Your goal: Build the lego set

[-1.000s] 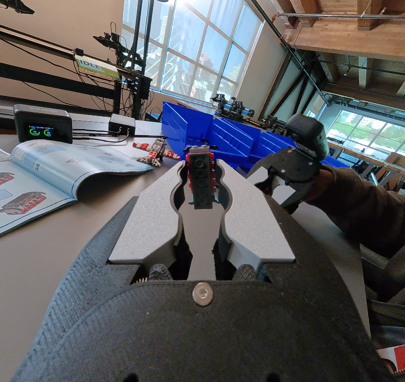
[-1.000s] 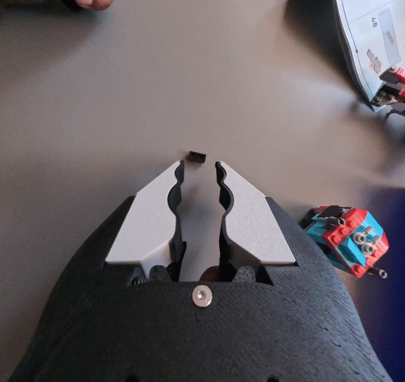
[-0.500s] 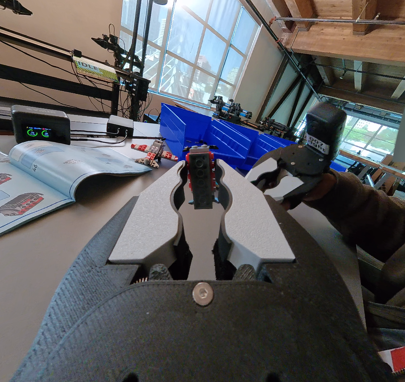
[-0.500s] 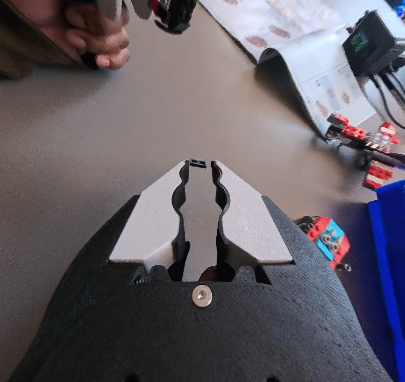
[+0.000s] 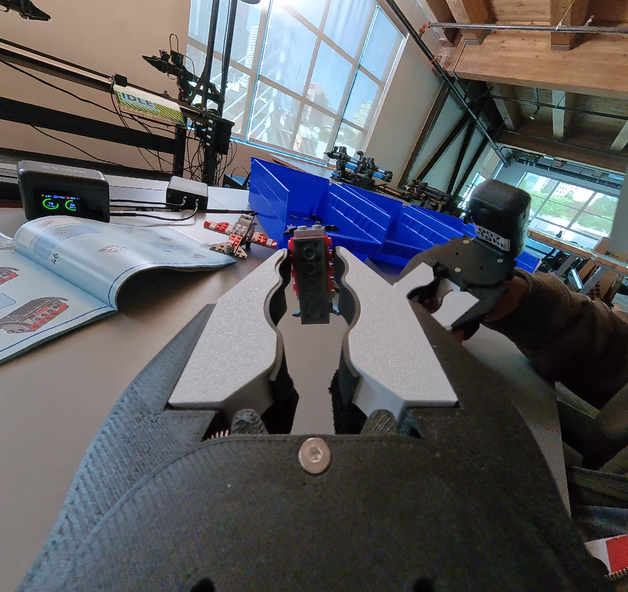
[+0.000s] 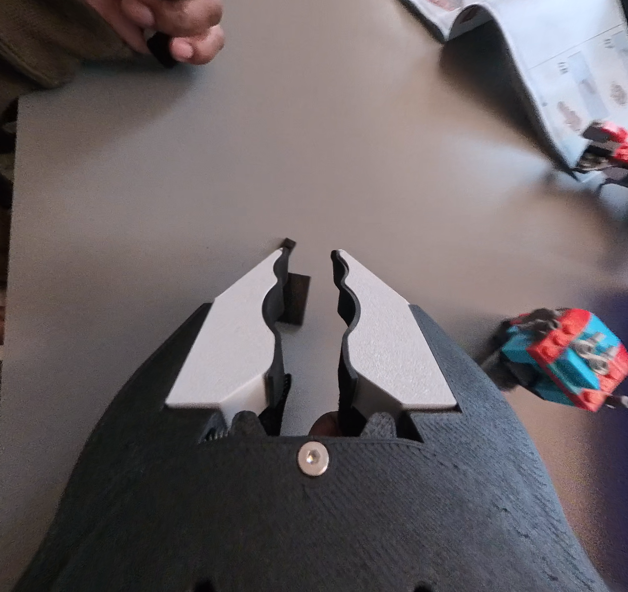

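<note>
My left claw (image 5: 312, 263) clamps red-grey brick model (image 5: 312, 283): rigid, light, snap-apart; flat sides best. Right claw (image 6: 310, 256) open, beside model.

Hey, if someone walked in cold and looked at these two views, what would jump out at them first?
Probably the red and dark grey brick model clamped between the left gripper's fingers, raised above the grey table. Next, the bright blue bins behind it, and the red and teal brick block on the table right of the open right gripper.
</note>
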Action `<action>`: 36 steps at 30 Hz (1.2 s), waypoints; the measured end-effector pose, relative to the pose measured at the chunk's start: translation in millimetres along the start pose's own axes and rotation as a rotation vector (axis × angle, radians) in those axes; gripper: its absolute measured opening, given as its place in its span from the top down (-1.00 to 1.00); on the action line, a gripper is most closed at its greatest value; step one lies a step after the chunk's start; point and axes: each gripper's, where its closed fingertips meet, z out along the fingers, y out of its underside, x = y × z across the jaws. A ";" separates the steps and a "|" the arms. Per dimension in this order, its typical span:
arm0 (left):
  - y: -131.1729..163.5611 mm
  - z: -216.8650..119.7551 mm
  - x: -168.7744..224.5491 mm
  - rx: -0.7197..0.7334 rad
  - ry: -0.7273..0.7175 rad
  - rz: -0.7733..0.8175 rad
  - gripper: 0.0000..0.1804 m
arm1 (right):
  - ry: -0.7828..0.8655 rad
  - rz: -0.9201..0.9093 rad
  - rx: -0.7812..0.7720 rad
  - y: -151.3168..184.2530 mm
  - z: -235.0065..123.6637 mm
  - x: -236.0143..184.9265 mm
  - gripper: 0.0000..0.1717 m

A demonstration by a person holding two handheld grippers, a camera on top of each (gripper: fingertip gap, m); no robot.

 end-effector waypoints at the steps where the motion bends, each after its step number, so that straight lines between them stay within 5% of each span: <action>1: -0.2 -0.1 -0.1 0.001 -0.001 0.000 0.73 | -0.010 -0.007 -0.006 0.5 2.8 -4.7 0.67; 11: 0.7 0.4 1.8 -0.003 0.011 -0.007 0.73 | 0.012 -0.038 -0.010 1.3 3.4 -8.7 0.67; 20: -4.9 -0.5 10.6 0.038 0.095 -0.073 0.73 | 0.029 0.080 0.251 -47.6 -11.4 5.4 0.59; 28: -19.1 -4.1 31.4 0.129 0.289 -0.212 0.73 | -0.226 0.311 0.557 -125.1 -5.9 -11.3 0.51; 36: -12.8 -1.0 42.5 0.088 0.342 -0.207 0.73 | -0.352 0.372 0.600 -138.6 -5.7 -20.9 0.53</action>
